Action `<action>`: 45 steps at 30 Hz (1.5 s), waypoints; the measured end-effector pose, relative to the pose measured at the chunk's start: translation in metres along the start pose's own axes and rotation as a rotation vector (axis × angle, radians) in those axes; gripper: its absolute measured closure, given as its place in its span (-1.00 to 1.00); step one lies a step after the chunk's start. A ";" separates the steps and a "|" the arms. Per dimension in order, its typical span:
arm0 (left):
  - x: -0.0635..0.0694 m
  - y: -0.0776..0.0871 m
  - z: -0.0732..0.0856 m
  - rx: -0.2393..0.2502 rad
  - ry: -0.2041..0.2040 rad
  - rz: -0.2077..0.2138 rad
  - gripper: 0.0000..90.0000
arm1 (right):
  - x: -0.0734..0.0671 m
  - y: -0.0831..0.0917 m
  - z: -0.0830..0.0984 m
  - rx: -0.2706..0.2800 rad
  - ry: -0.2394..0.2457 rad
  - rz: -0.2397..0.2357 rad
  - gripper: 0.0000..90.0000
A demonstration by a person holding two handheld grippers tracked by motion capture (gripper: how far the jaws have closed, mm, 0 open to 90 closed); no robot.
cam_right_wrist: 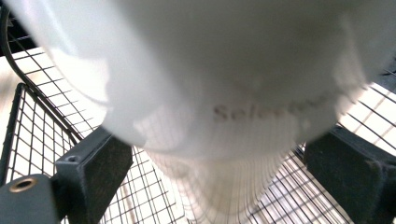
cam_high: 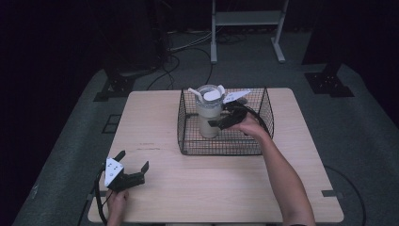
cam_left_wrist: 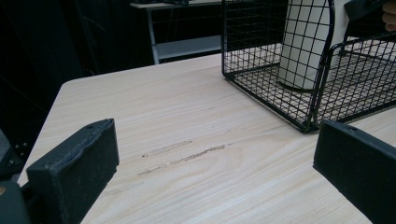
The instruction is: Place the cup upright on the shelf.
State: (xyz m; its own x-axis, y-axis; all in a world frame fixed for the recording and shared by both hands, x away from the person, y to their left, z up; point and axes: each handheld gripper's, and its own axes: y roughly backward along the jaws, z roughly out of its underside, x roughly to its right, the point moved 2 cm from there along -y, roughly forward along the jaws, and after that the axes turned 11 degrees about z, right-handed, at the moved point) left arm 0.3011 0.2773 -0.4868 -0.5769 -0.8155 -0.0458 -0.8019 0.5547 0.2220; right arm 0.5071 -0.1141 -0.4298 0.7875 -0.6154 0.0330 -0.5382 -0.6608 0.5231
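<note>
— Where do we stand with the tumbler (cam_high: 209,115)?

— It stands upright inside the wire basket (cam_high: 188,141), toward the basket's far left part. Our right gripper (cam_high: 225,120) has reached in over the near right rim and sits against the tumbler's side. In the right gripper view the pale body (cam_right_wrist: 224,93) lies between our two jaws, which stand wide on either flank; we can't tell that either pad is pressing it yet.

— And the left gripper (cam_high: 133,168)?

— Resting low over the table (cam_high: 226,188), well apart from the basket, jaws wide and holding nothing. The basket lies ahead of it and to its right.

— What could go wrong?

— We judge the body tapers and looks smooth. If we close on the narrower part, it may slide down through the pads as we lift. If one jaw meets it first, we could tip it toward the wire wall beyond it.

— Anything else?

— The lid (cam_high: 211,94) and its handle stick out above our jaws. Lifting at a slant could catch them or our cable on the rim, and the unheld basket might drag along with us.
</note>
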 end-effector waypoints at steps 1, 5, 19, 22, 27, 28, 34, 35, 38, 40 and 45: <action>0.000 0.000 0.000 0.001 0.001 0.000 -1.00 | 0.000 0.002 0.001 0.002 -0.006 0.004 -0.83; 0.000 0.000 0.000 0.001 0.000 0.000 -1.00 | 0.003 0.011 0.001 -0.008 -0.025 0.017 -0.83; 0.001 0.000 0.000 -0.002 -0.003 0.001 -1.00 | -0.002 0.040 -0.007 -0.026 -0.057 0.028 -0.83; 0.001 0.000 0.000 -0.002 -0.004 0.002 -1.00 | -0.003 0.046 -0.007 -0.022 -0.065 0.030 -0.83; 0.001 0.000 0.000 -0.002 -0.003 0.000 -1.00 | -0.004 0.056 -0.009 -0.018 -0.075 0.032 -0.83; 0.001 0.000 0.000 -0.002 -0.003 0.000 -1.00 | -0.004 0.058 -0.009 -0.016 -0.072 0.036 -0.83; 0.001 0.000 0.000 -0.002 -0.003 0.000 -1.00 | -0.006 0.068 -0.009 -0.014 -0.077 0.062 -0.83; 0.001 0.000 0.000 -0.003 -0.004 0.000 -1.00 | -0.006 0.070 -0.009 -0.015 -0.082 0.063 -0.83; 0.001 0.000 0.000 -0.004 -0.005 0.000 -1.00 | -0.006 0.077 -0.007 -0.009 -0.088 0.066 -0.83; 0.001 0.000 0.000 -0.004 -0.005 -0.001 -1.00 | -0.007 0.081 -0.006 -0.004 -0.090 0.066 -0.83; 0.001 0.000 0.000 -0.004 -0.006 -0.002 -1.00 | -0.010 0.090 -0.005 0.000 -0.095 0.060 -0.83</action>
State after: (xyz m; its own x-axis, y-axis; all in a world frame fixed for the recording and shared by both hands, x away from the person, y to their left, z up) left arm 0.3010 0.2764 -0.4870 -0.5763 -0.8156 -0.0518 -0.8022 0.5525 0.2262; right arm 0.4518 -0.1652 -0.3785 0.7220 -0.6917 -0.0166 -0.5835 -0.6217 0.5225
